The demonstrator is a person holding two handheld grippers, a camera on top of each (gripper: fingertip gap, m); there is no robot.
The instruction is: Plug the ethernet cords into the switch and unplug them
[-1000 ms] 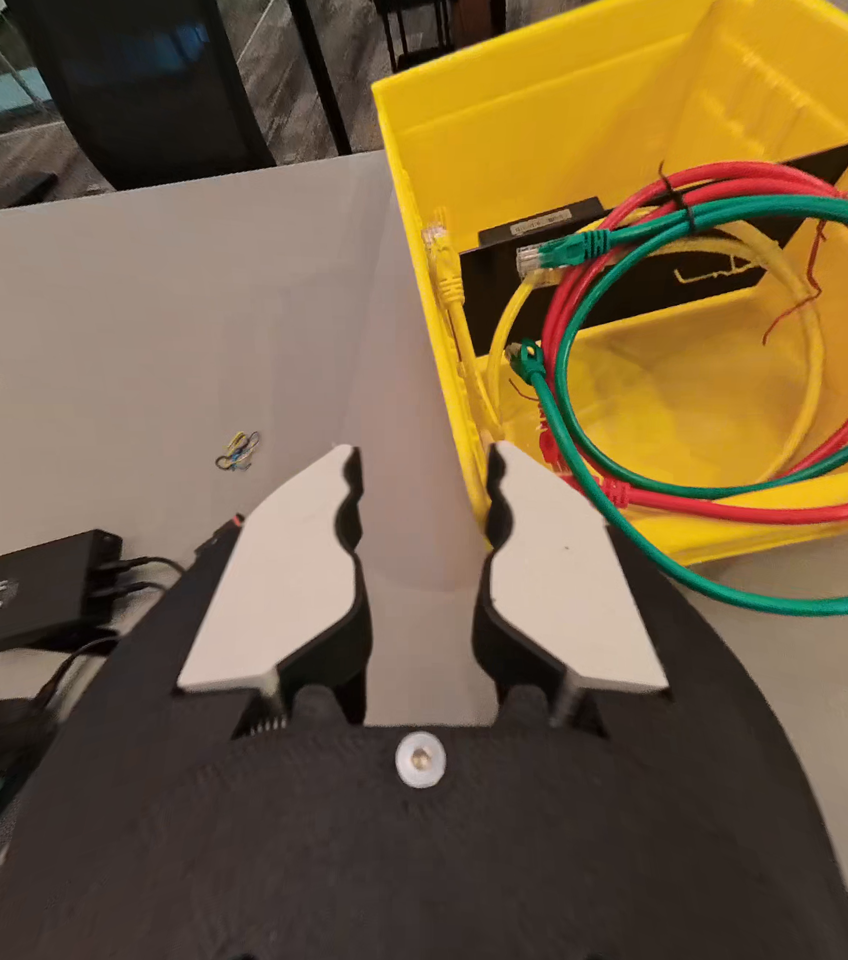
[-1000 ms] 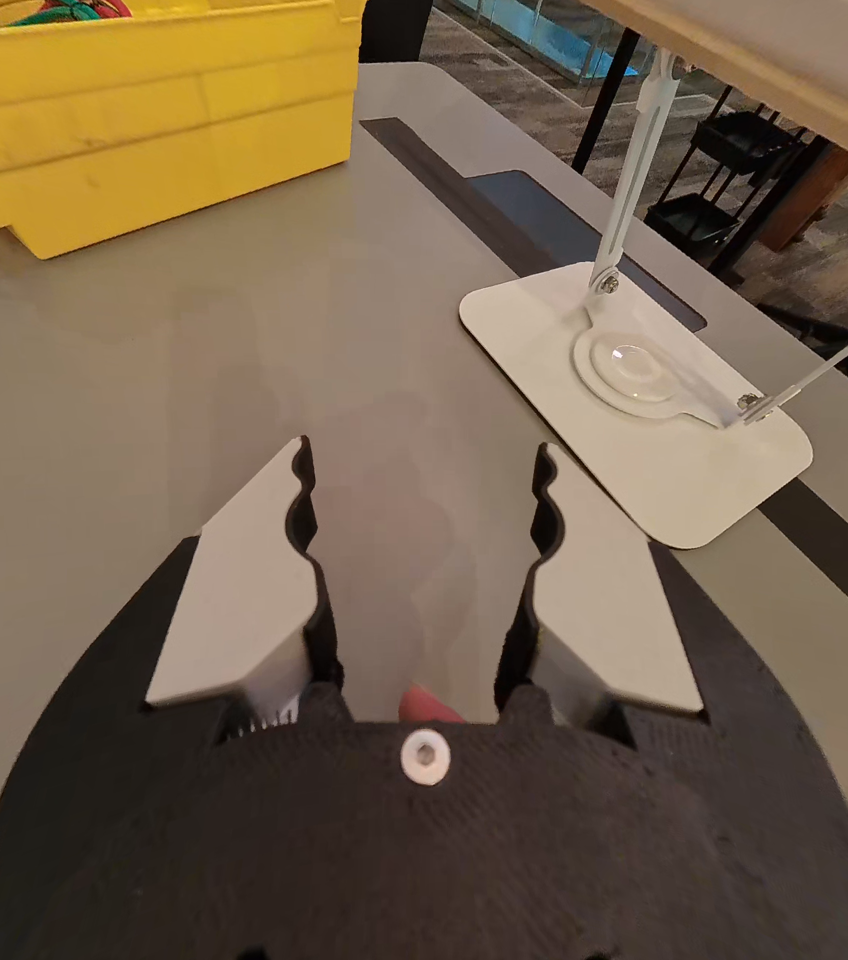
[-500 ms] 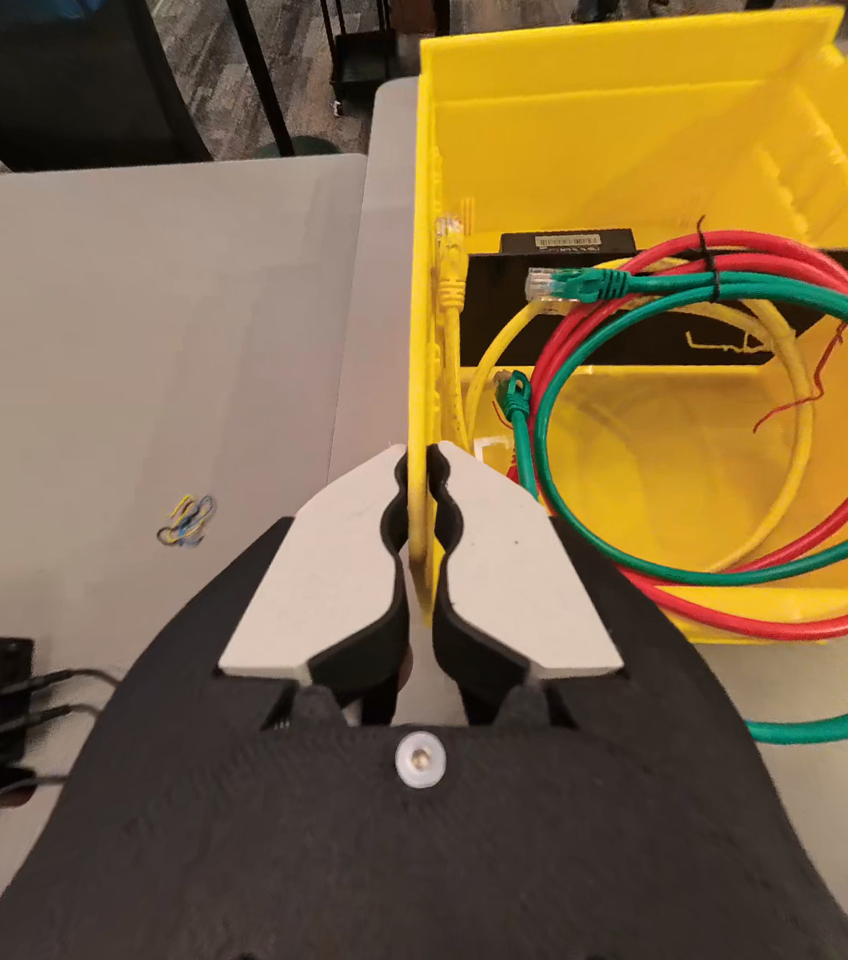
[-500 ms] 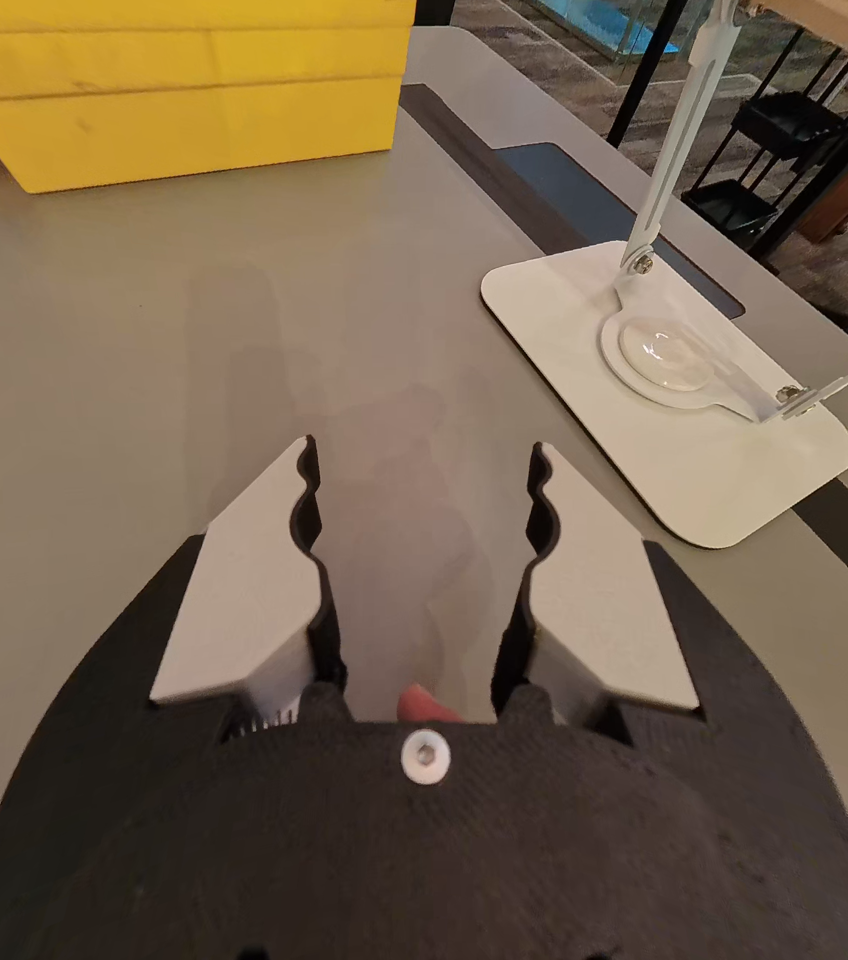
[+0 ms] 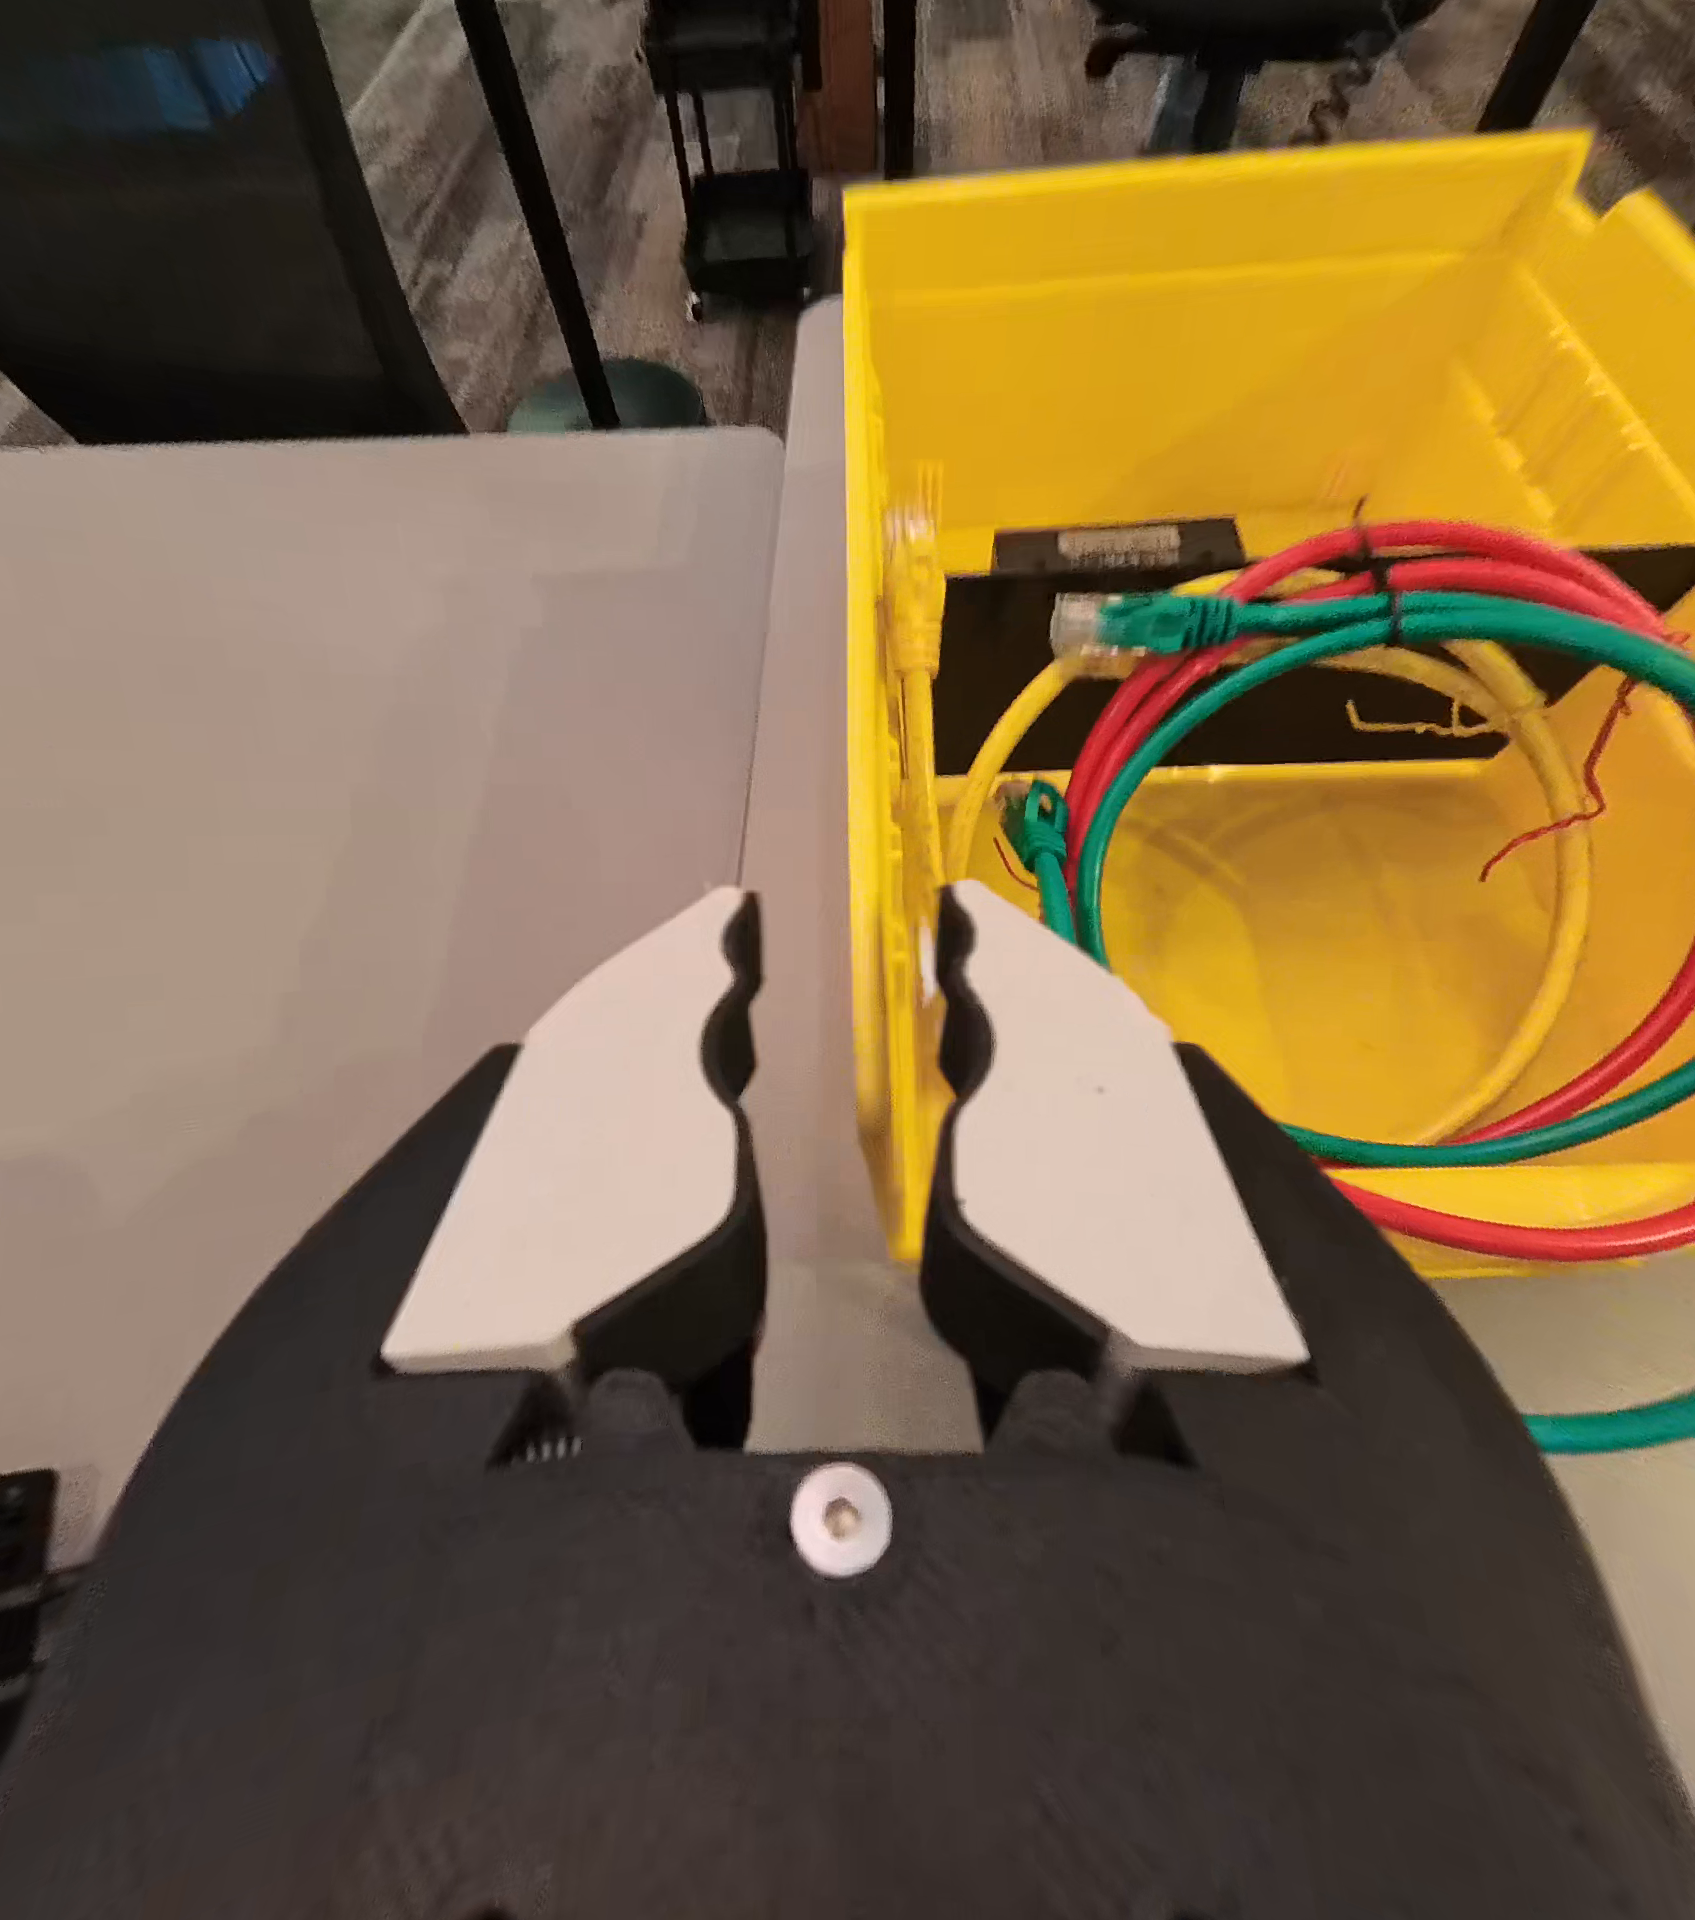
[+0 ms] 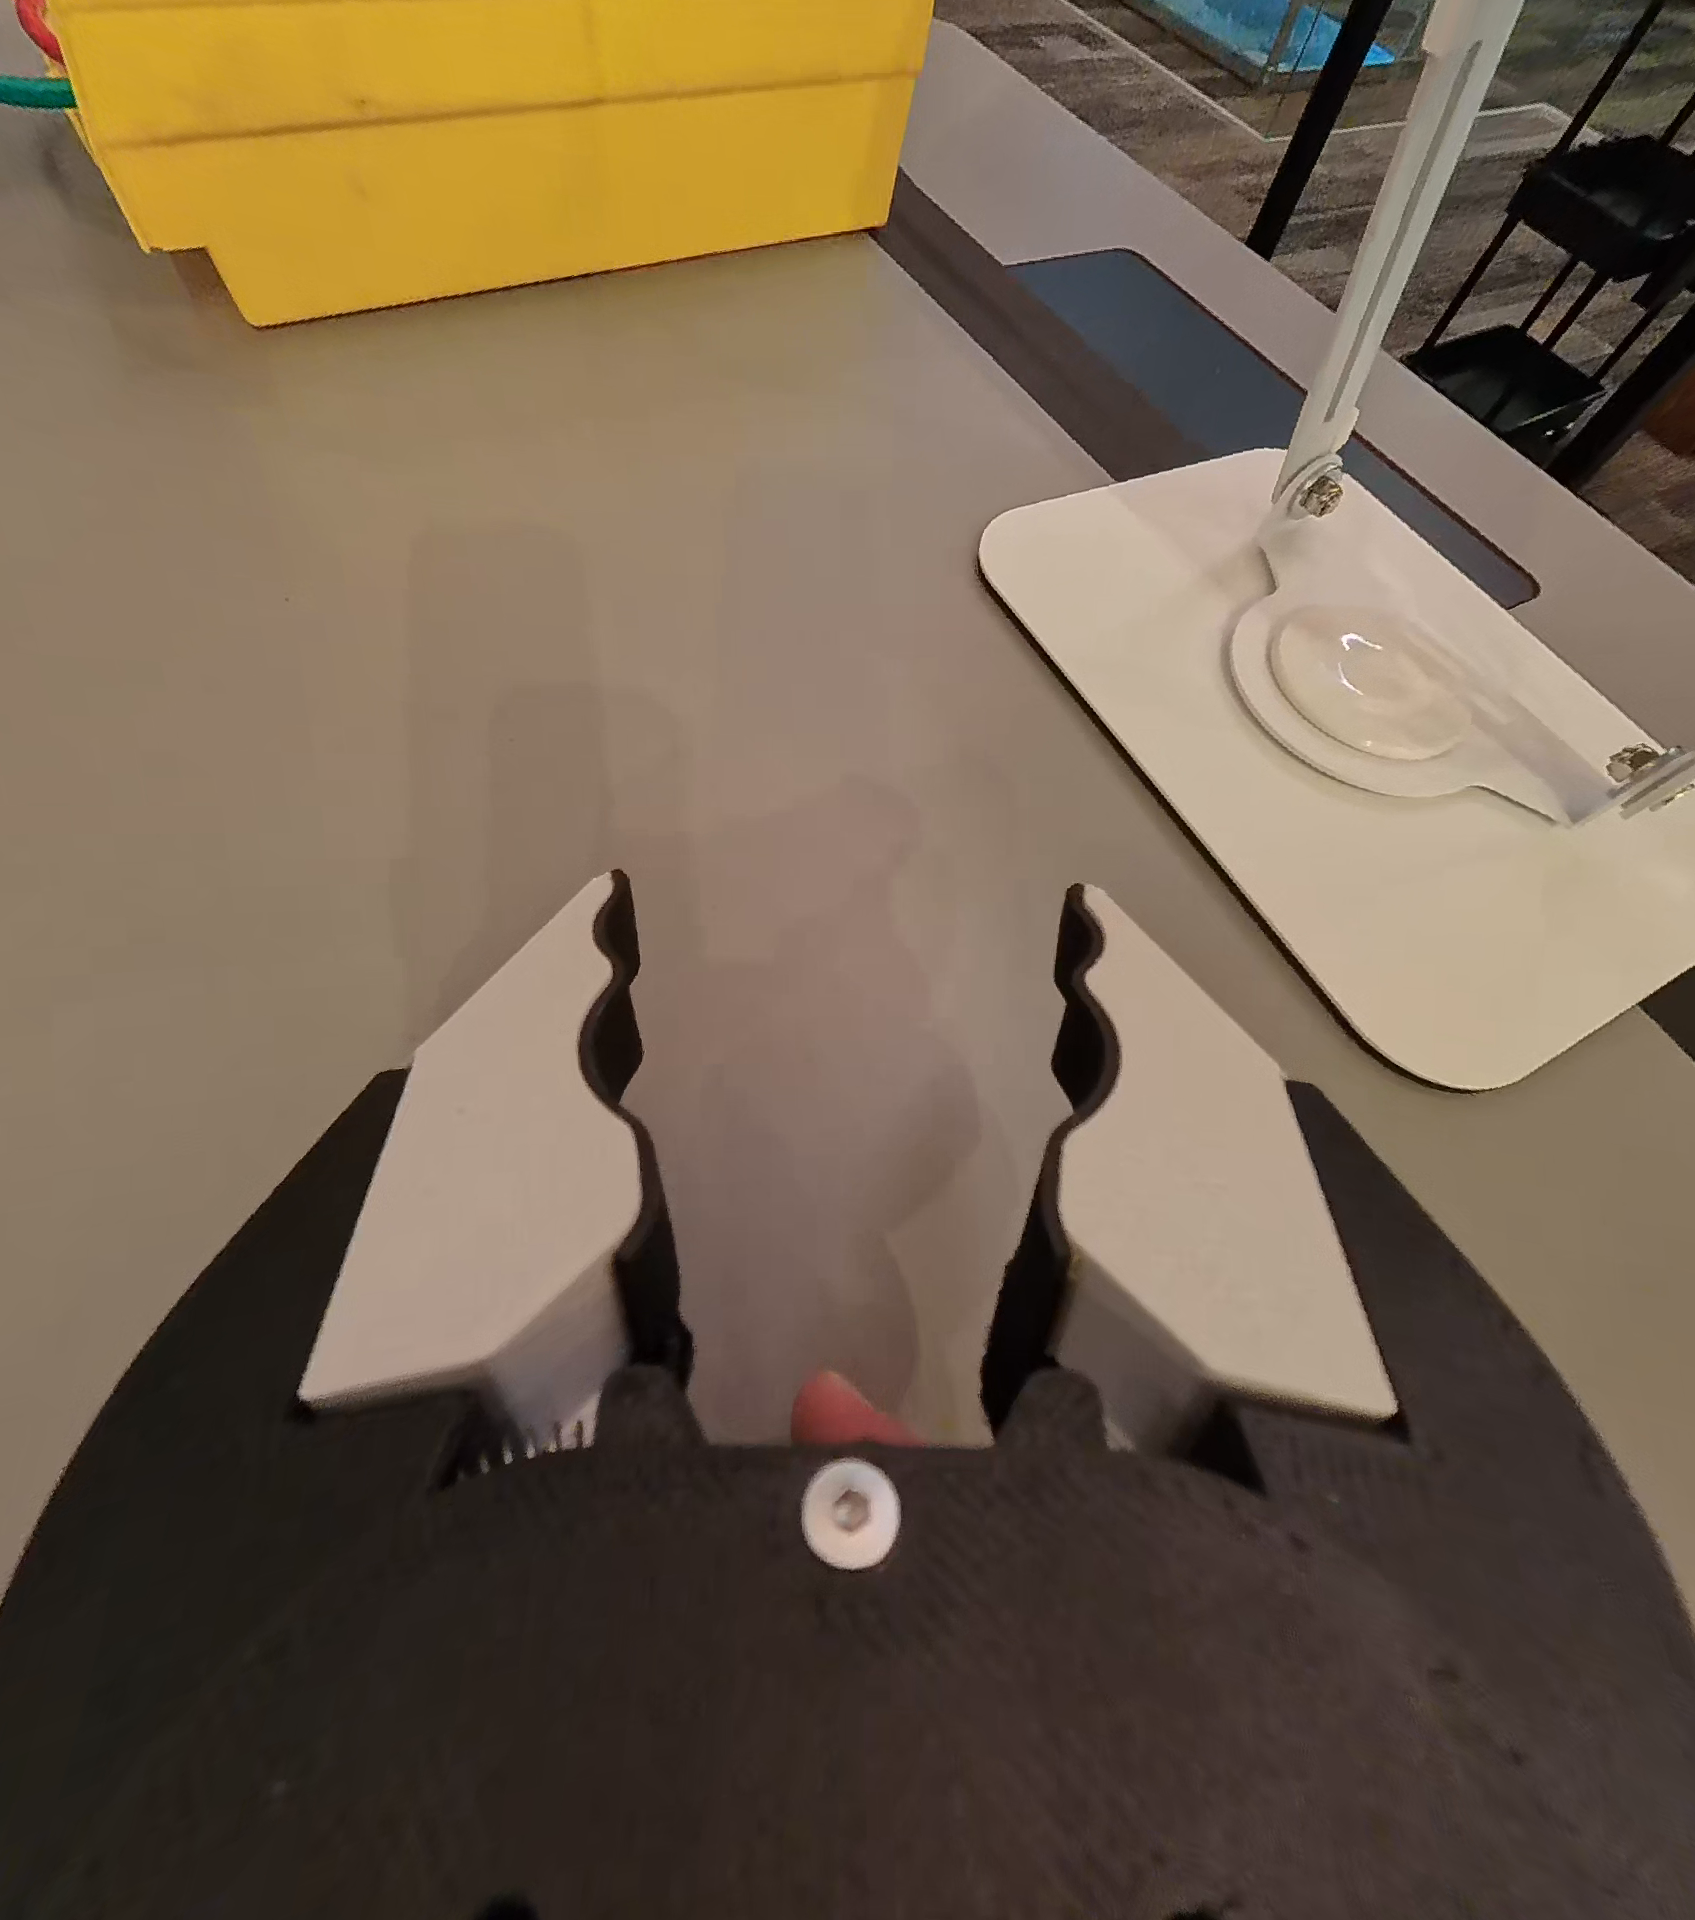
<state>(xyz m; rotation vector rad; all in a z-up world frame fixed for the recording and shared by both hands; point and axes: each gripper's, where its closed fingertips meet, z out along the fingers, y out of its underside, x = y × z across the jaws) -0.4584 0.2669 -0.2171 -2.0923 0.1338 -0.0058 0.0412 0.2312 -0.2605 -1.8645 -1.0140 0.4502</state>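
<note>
On grey table (image 6: 407, 623) — yellow bin (image 5: 1186, 343) (carpeted room)

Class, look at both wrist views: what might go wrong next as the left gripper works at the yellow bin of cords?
1. The left gripper is open astride the yellow bin wall; closing may pinch the wall, not the yellow cord beside it.
2. The red cord and green cord are coiled together with a tie, so pulling one may drag the rest.
</note>
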